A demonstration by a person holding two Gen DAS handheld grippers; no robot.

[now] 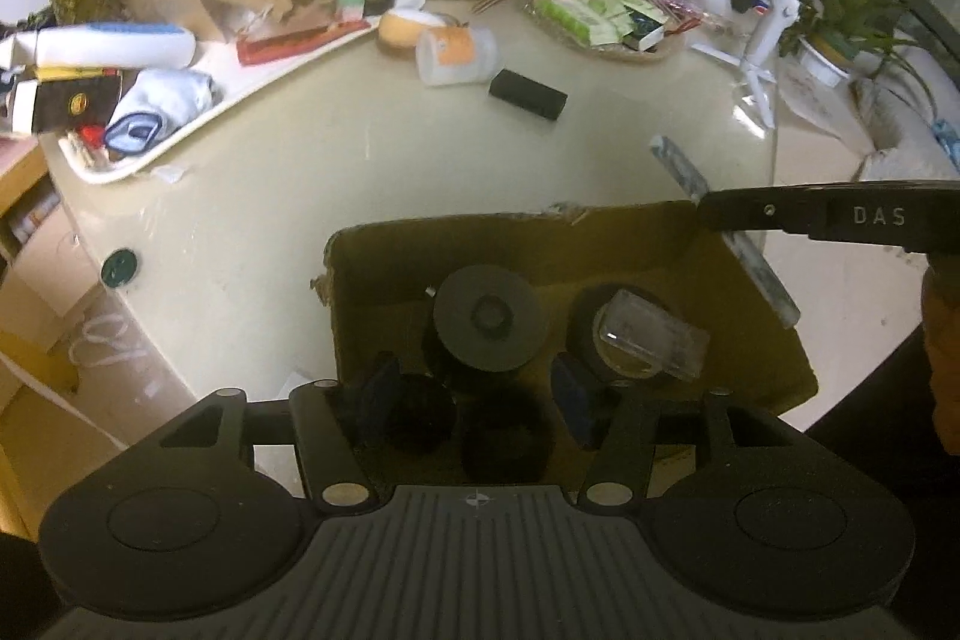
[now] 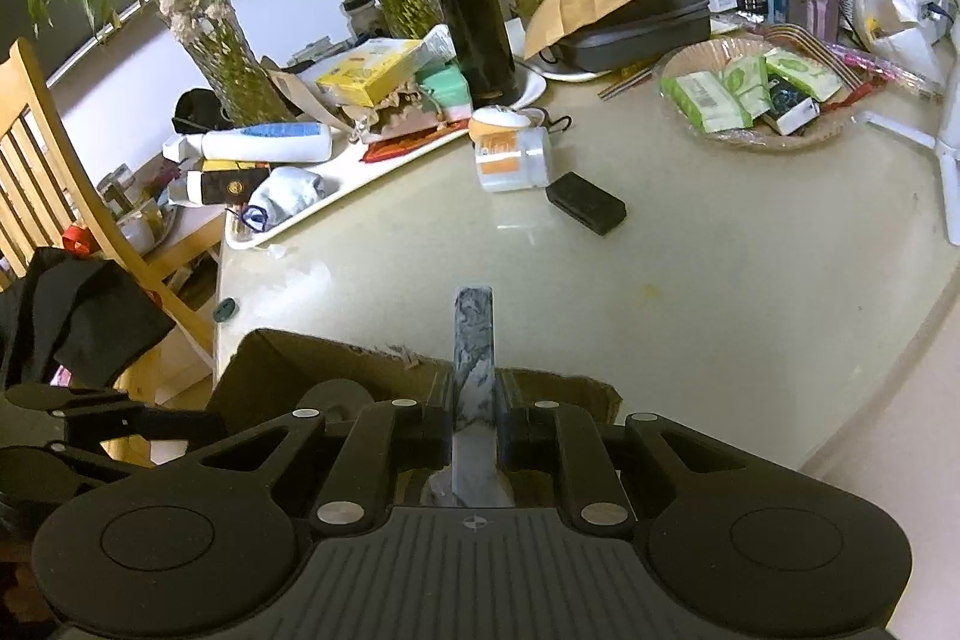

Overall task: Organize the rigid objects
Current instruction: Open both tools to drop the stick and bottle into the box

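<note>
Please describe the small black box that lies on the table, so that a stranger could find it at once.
Start at the pale round table and find the clear plastic jar with the orange label lying on its side. The small black rectangular box lies flat just beside it, the only matte black block on the open tabletop.

Marbled bar [image 2: 474, 358] between right tongs [image 2: 474, 421]
</note>
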